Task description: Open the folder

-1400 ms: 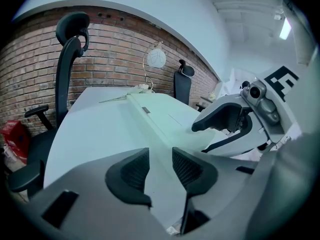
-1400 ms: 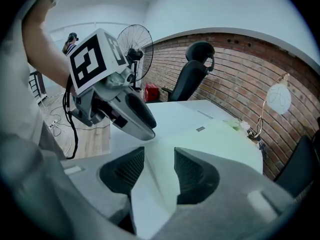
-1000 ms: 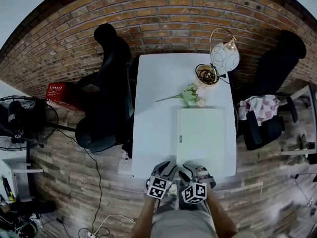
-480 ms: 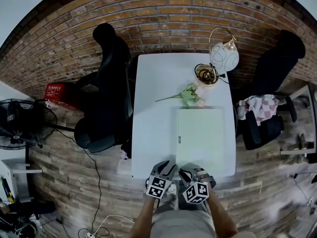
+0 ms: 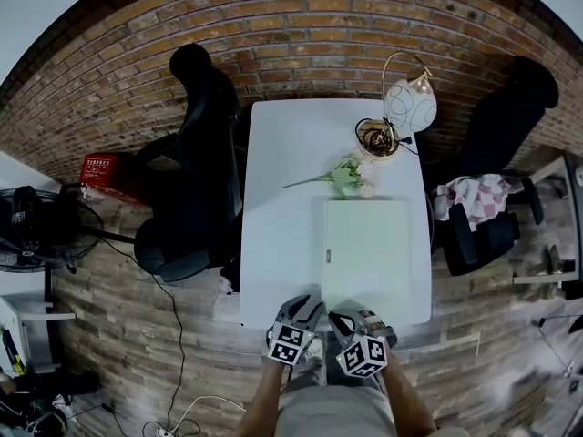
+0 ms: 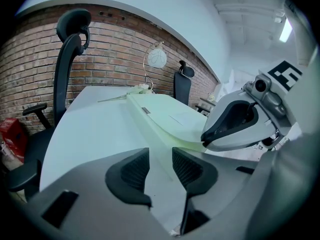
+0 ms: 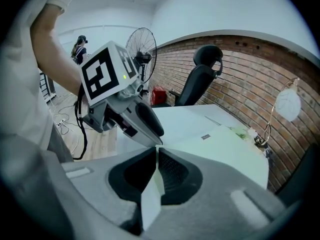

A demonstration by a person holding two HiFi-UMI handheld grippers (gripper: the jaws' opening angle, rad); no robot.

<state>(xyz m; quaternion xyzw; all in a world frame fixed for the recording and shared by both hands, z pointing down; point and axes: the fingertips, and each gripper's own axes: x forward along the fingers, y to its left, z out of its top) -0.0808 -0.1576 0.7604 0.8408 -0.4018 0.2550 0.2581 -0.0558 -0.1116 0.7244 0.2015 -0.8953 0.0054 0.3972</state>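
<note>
A: Where is the folder [image 5: 367, 248] lying?
B: On the table's [image 5: 282, 244] right half. The right gripper [image 7: 156, 159] is closing on its near cover edge, and the left gripper [image 6: 161, 168] is gaping, empty.
A: Handling?
B: It's looking light, thin and floppy, so that edge suits.

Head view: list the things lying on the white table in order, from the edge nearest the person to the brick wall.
Going away from the person: folder → flower sprig → table lamp.
</note>
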